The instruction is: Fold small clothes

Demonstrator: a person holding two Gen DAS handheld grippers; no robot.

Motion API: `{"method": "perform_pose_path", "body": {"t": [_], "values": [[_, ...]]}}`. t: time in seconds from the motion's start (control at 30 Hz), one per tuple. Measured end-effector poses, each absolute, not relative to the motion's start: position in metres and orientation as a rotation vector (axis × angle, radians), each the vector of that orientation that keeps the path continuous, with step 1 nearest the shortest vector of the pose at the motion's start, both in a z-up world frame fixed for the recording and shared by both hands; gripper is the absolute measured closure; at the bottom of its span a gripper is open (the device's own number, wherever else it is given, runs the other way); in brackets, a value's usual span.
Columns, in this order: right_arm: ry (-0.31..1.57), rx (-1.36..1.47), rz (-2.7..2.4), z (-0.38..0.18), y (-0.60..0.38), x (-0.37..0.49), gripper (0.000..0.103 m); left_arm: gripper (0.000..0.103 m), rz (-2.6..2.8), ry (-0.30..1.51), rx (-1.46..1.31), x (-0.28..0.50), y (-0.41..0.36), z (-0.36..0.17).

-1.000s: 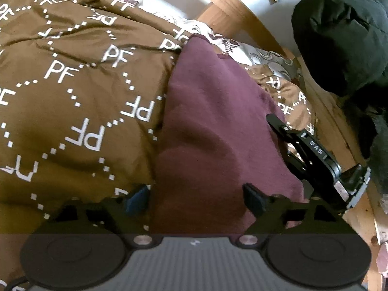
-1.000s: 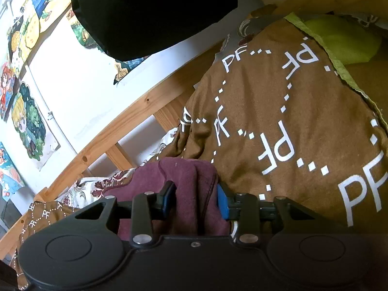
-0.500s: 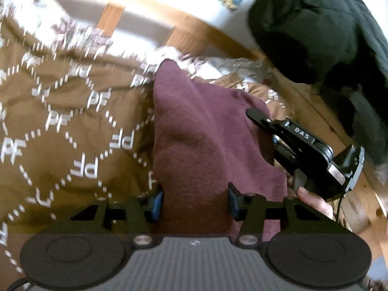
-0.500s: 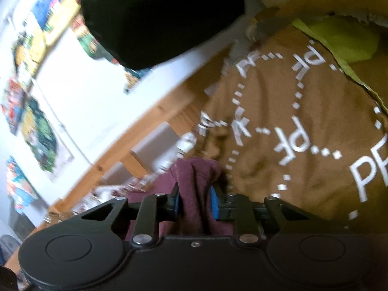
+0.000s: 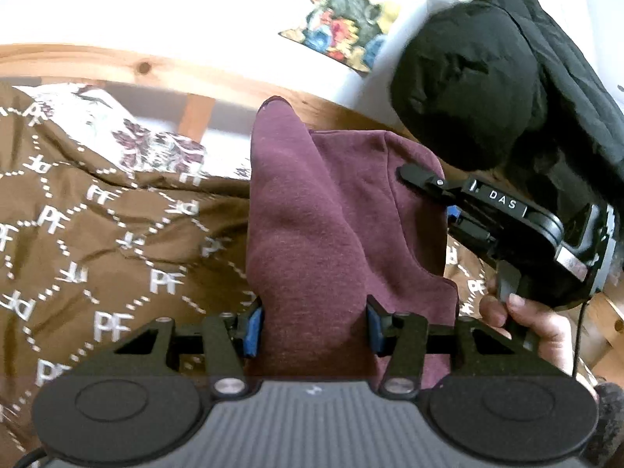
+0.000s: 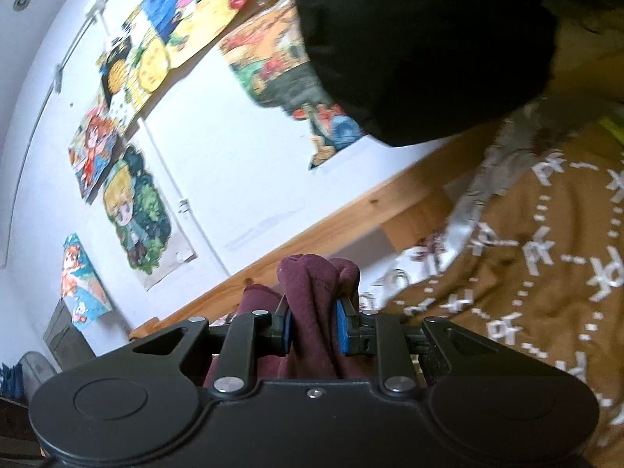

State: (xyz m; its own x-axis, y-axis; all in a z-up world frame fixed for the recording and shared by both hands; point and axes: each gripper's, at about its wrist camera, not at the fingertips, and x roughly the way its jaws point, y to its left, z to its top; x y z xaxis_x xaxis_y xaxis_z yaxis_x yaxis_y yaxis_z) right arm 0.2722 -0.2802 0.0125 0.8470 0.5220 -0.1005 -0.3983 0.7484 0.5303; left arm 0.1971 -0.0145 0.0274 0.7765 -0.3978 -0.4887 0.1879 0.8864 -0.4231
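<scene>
A small maroon garment (image 5: 323, 226) hangs lifted above the brown patterned bedspread (image 5: 101, 241). My left gripper (image 5: 312, 325) is shut on its near edge, the cloth bunched between the blue pads. My right gripper (image 6: 314, 329) is shut on a bunched corner of the same maroon garment (image 6: 316, 284). The right gripper also shows in the left wrist view (image 5: 448, 199), at the garment's far right edge, with the hand that holds it below.
A wooden bed rail (image 5: 97, 62) runs behind the bedspread, with a white wall and drawings (image 6: 136, 202) beyond. A black padded jacket (image 5: 487, 89) hangs at the right, close to the right gripper. A floral sheet (image 5: 152, 144) shows under the bedspread.
Both grippers have closed on the maroon garment and lifted it off the bedspread. The views have tilted up toward the wall.
</scene>
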Motion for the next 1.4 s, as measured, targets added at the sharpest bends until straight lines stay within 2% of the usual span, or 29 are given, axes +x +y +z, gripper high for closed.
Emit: {"method": "perform_pose_path", "body": {"t": [0.23, 0.5, 0.77, 0.93, 1.0, 1.13, 1.2, 1.33, 1.4], "values": [[0.292, 0.492, 0.555, 0.023, -0.214, 0.311, 0.08, 0.049, -0.236, 0.577, -0.396, 0.211, 0.039, 0.016], [0.357, 0.454, 0.611, 0.009, -0.145, 0.347, 0.08, 0.049, -0.175, 0.602, -0.427, 0.221, 0.088, -0.005], [0.419, 0.449, 0.573, -0.011, -0.128, 0.364, 0.08, 0.047, -0.158, 0.648, -0.511, 0.227, 0.107, -0.026], [0.471, 0.387, 0.488, -0.029, -0.132, 0.375, 0.075, 0.043, -0.132, 0.684, -0.602, 0.232, 0.117, -0.039], [0.483, 0.38, 0.46, -0.034, -0.134, 0.378, 0.065, 0.039, -0.12, 0.692, -0.631, 0.233, 0.12, -0.043], [0.482, 0.352, 0.433, -0.036, -0.135, 0.375, 0.054, 0.027, -0.081, 0.701, -0.653, 0.233, 0.123, -0.047], [0.483, 0.319, 0.422, -0.034, -0.134, 0.371, 0.04, 0.021, -0.068, 0.704, -0.653, 0.233, 0.124, -0.046], [0.469, 0.273, 0.412, -0.03, -0.135, 0.357, 0.023, 0.011, -0.023, 0.717, -0.623, 0.232, 0.121, -0.039], [0.452, 0.256, 0.406, -0.026, -0.137, 0.348, 0.015, 0.003, 0.009, 0.714, -0.594, 0.228, 0.118, -0.033]]}}
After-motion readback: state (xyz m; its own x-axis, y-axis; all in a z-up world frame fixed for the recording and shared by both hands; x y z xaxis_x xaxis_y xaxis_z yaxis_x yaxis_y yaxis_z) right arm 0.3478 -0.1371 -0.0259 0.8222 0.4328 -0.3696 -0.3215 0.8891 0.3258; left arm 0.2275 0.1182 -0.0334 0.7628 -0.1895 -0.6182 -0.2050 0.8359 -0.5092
